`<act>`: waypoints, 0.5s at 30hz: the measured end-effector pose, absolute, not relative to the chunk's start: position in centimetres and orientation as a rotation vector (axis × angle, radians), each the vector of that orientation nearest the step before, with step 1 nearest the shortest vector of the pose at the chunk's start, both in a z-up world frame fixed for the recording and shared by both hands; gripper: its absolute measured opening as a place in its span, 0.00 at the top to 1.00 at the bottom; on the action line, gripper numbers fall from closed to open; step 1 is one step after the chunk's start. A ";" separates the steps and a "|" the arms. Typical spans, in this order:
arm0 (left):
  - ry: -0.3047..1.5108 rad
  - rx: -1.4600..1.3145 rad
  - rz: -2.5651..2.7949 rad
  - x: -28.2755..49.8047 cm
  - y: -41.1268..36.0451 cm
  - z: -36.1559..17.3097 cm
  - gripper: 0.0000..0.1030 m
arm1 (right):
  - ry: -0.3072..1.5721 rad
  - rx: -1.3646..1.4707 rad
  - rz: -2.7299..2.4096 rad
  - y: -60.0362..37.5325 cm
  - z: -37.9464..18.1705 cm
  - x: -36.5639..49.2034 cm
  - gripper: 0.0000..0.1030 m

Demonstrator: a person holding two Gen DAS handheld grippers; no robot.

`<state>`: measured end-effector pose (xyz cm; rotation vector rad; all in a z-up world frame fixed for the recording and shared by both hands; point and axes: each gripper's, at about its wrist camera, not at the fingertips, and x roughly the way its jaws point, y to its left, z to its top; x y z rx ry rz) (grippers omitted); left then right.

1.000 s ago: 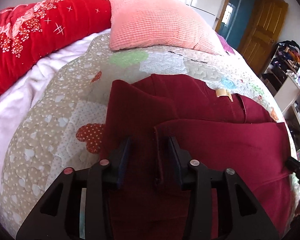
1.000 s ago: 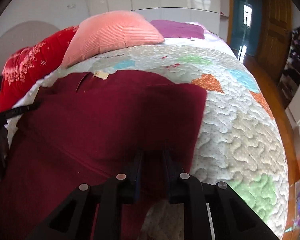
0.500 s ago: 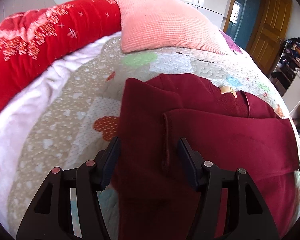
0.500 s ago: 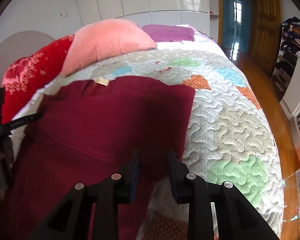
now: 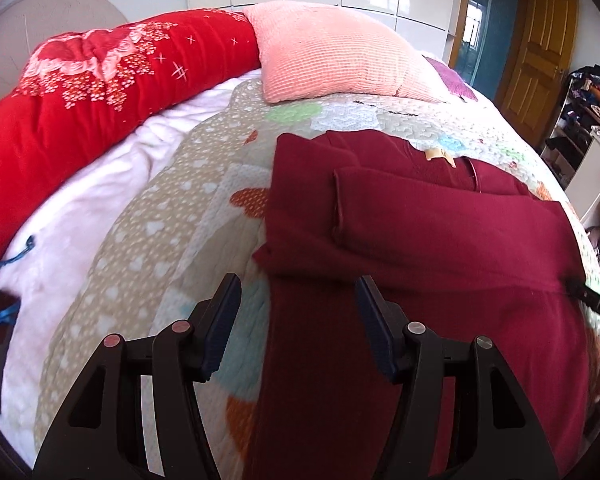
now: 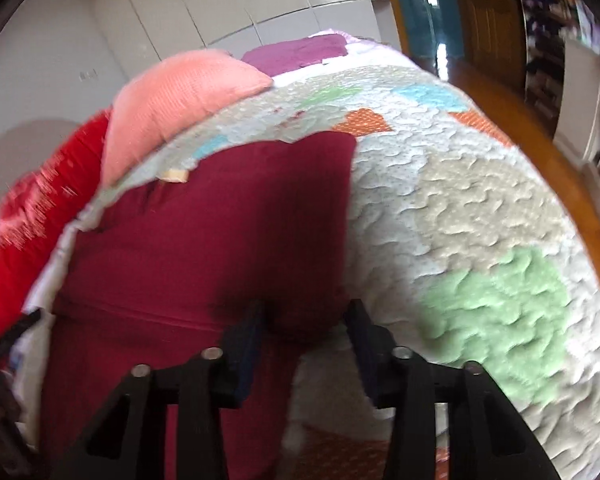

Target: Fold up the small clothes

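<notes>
Both grippers stand wide apart with nothing between the pads: the left gripper (image 5: 296, 320) hovers over the near left edge of the dark red garment (image 5: 440, 248), the right gripper (image 6: 304, 334) just above its near right corner, where the cloth bulges up between the fingers (this view is blurred, so contact cannot be judged). The garment lies flat on the patchwork quilt (image 5: 168, 240), its sleeve (image 5: 420, 208) already folded across the chest below the collar label (image 5: 440, 155). For the next fold, a good grasp would likely pinch each lower corner through all layers, lift evenly and carry the hem toward the collar without dragging the sleeve loose. Open quilt lies to the right and ahead; the pink pillow (image 5: 332, 64) and red blanket (image 5: 100, 92) bound the far side.
</notes>
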<state>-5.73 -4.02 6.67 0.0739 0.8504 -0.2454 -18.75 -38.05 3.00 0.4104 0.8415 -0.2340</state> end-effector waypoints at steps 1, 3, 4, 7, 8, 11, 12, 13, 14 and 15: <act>0.851 0.075 -0.243 -6.1 -3.8 6.7 0.42 | 0.842 0.411 -0.236 -38.0 3.1 -18.9 0.62; 0.856 0.070 -0.239 -6.7 -3.4 6.7 0.42 | 0.857 0.417 -0.248 -37.8 3.8 -19.4 0.62; 0.860 0.062 -0.239 -7.0 -3.3 6.7 0.42 | 0.861 0.420 -0.247 -37.5 4.3 -20.0 0.62; 0.876 0.038 -0.245 -7.9 -2.8 6.6 0.42 | 0.860 0.451 -0.165 -36.5 5.4 -22.6 0.52; 0.882 0.031 -0.251 -8.2 -2.7 6.5 0.42 | 0.862 0.459 -0.132 -36.0 5.6 -23.8 0.51; 0.916 -0.011 -0.270 -9.6 -1.8 6.2 0.42 | 0.883 0.447 -0.109 -34.4 5.2 -26.6 0.41; 0.922 -0.023 -0.269 -9.9 -1.5 6.2 0.42 | 0.885 0.452 -0.107 -34.0 4.9 -27.5 0.37; 0.927 -0.041 -0.262 -10.5 -1.0 6.1 0.42 | 0.883 0.466 -0.098 -33.7 4.5 -28.2 0.36; 0.933 -0.053 -0.254 -10.9 -0.7 6.0 0.42 | 0.882 0.480 -0.088 -33.4 4.0 -28.7 0.36; 0.942 -0.065 -0.246 -11.3 -0.4 5.8 0.39 | 0.881 0.477 -0.089 -33.1 3.5 -28.9 0.35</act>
